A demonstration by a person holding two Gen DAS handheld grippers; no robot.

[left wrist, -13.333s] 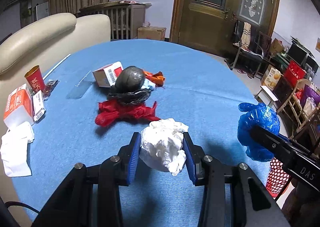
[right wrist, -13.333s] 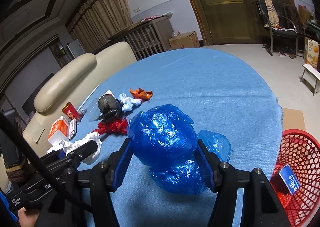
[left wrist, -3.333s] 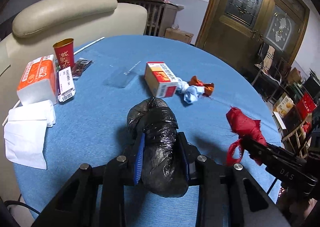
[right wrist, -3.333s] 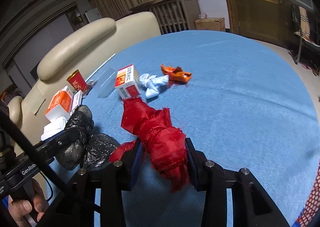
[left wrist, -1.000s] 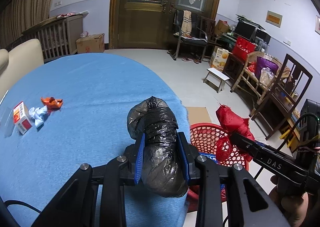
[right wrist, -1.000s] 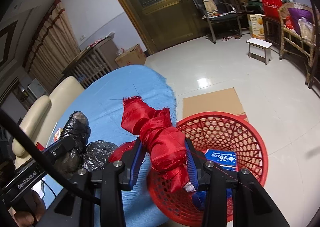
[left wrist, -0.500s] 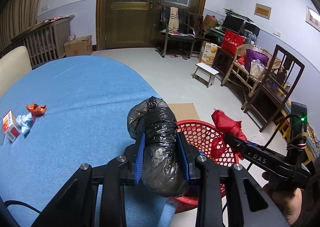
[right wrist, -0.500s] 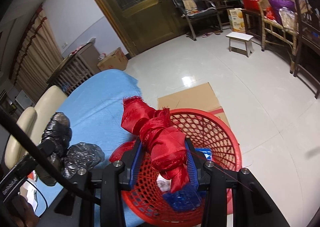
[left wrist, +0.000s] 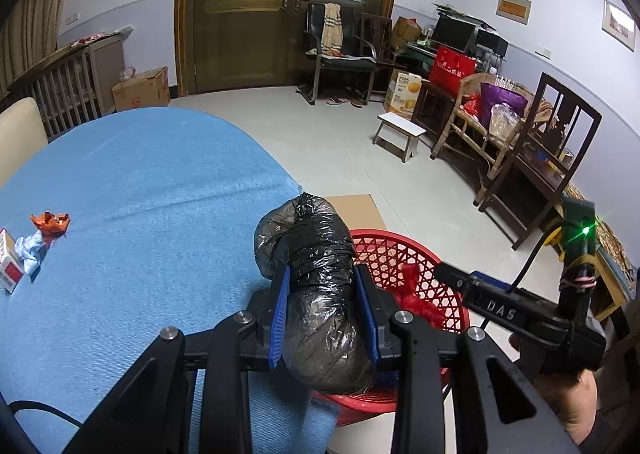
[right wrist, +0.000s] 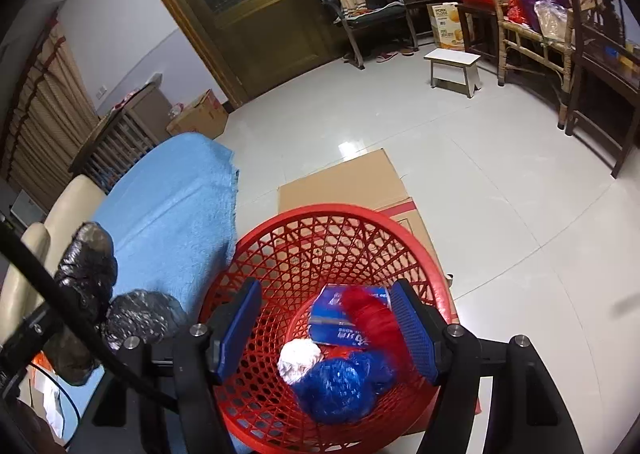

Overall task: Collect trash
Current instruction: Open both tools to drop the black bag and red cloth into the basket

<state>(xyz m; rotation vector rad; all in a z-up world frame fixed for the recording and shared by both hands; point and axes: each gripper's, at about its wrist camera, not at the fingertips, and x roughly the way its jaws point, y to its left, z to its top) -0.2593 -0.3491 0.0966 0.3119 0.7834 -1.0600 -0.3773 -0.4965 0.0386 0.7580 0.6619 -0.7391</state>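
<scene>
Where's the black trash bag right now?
In the left wrist view, the black trash bag is clamped in the left hand-held gripper, above the red basket's near rim.

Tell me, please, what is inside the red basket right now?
The basket holds a blue bag, white paper wad, blue box and red cloth; anything beneath them is hidden.

right tongs [right wrist: 326, 328] just opened, red bundle [right wrist: 370, 320] in basket [right wrist: 256, 254]

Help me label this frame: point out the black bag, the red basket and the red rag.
black bag [left wrist: 320, 294]: left wrist view, taped middle.
red basket [right wrist: 320, 213]: right wrist view, far rim.
red rag [right wrist: 370, 320]: right wrist view, its middle.
</scene>
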